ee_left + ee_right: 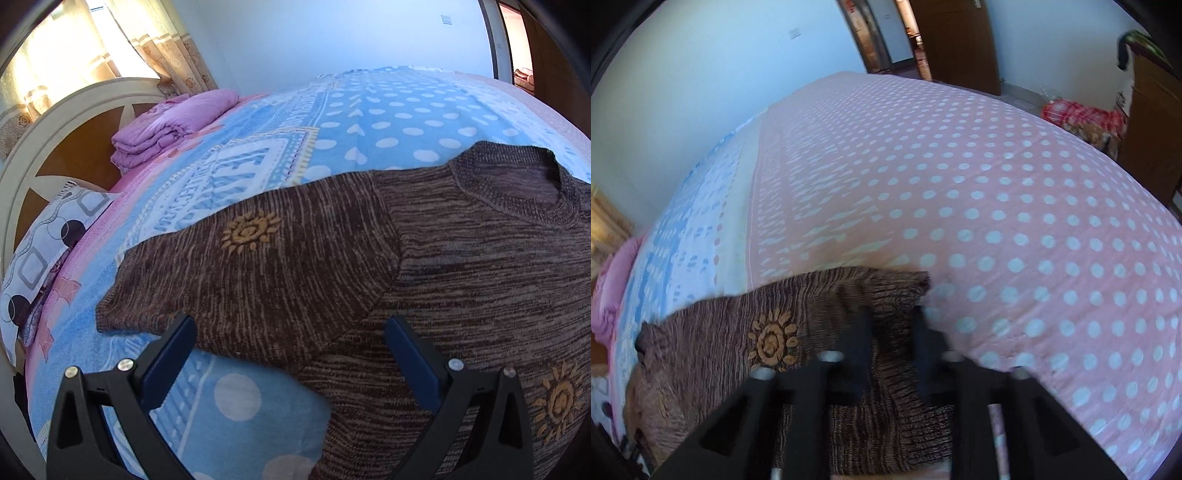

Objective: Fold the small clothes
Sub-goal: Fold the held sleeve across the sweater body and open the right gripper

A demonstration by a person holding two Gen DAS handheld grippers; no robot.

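Step in hand, as judged: fold the right sleeve inward across the sweater [461,258]. Keep the pinch on the sleeve [886,295] firm, lift only enough to clear the body, and lay the sleeve flat without dragging the garment over the bed [997,184].

The right gripper [892,325], lower centre of the right wrist view, has its fingers drawn close with brown knit bunched between them; the picture is blurred, yet the fabric appears clamped.

The left gripper [291,332], bottom centre of the left wrist view, stands spread wide and empty above the other sleeve [240,266], whose lower edge runs between its fingers.
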